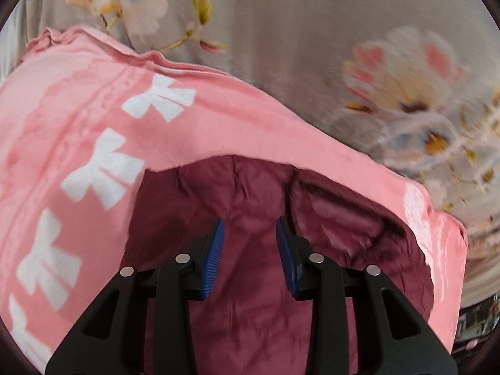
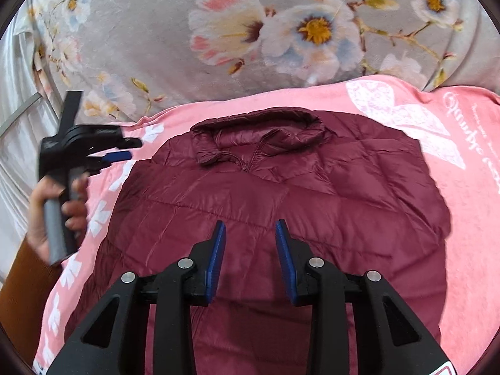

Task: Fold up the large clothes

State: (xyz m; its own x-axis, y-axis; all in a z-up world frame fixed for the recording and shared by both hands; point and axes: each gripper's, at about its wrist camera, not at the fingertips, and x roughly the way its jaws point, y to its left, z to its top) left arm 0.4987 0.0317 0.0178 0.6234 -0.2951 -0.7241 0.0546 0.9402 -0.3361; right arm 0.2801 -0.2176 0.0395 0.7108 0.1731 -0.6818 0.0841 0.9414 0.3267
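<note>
We find the right hand-held gripper nearest the lens, its 2 blue pads standing apart with nothing between them, poised above the lower body of the maroon quilted jacket. The left hand-held gripper is likewise released and empty in its own view, over a rounded maroon edge of the same garment; in the right wrist view it appears at the jacket's left side, gripped by a hand with a brown sleeve, and it is blurred.

We judge the task to be at an early stage. The jacket lies front-up on the pink blanket, collar at the far end, zip closed as far as we can see. No sleeve extends beyond the body outline, so the sleeves may be tucked in; we cannot confirm this. The body shows no cross-fold, and that work remains.

Edges: the left flank runs just beside the row of white bows on the blanket; the right flank curves near the large white printed motif. A pink margin surrounds the jacket on the left, right and far sides, giving room to approach either flank. Beyond the blanket lies the grey floral bedspread, unobstructed.
</note>
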